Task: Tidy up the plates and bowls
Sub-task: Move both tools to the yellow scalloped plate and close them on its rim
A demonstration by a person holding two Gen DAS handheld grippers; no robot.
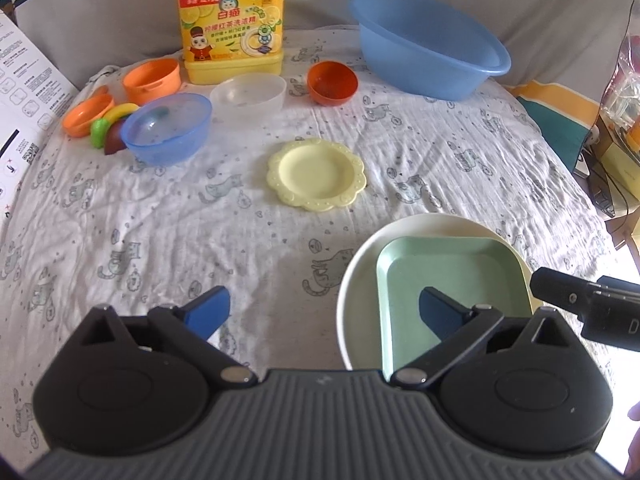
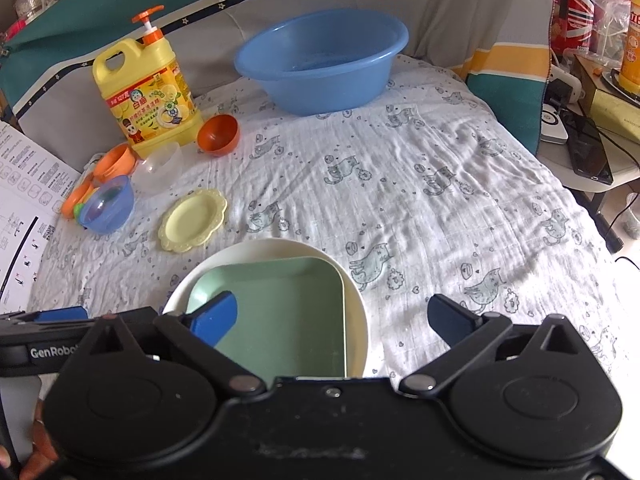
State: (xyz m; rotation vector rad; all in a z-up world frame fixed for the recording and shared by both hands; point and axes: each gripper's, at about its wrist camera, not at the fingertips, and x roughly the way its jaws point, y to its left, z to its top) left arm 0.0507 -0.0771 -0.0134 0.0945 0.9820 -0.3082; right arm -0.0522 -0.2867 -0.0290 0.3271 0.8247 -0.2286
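Now, from left to right across the cat-print cloth [image 1: 168,216]: at ten o'clock stand a shallow orange dish [image 1: 86,114], an orange pot [image 1: 152,80] and a blue bowl [image 1: 168,128]; at twelve o'clock a clear bowl [image 1: 248,94] and a dark orange bowl [image 1: 332,82]; at one o'clock a big blue basin [image 1: 428,44].

The yellow scalloped plate [image 1: 316,174] lies alone in the centre. At four o'clock the green square plate [image 1: 448,272] sits inside the white round plate [image 1: 360,276].

Left gripper [image 1: 324,312] and right gripper [image 2: 332,314] both stand wide apart and hold nothing.

I count three plates, three bowls, one basin.

I judge two risks: a finger may catch the white rim and tilt the stack, or drag the loose cloth and shift the small bowls.
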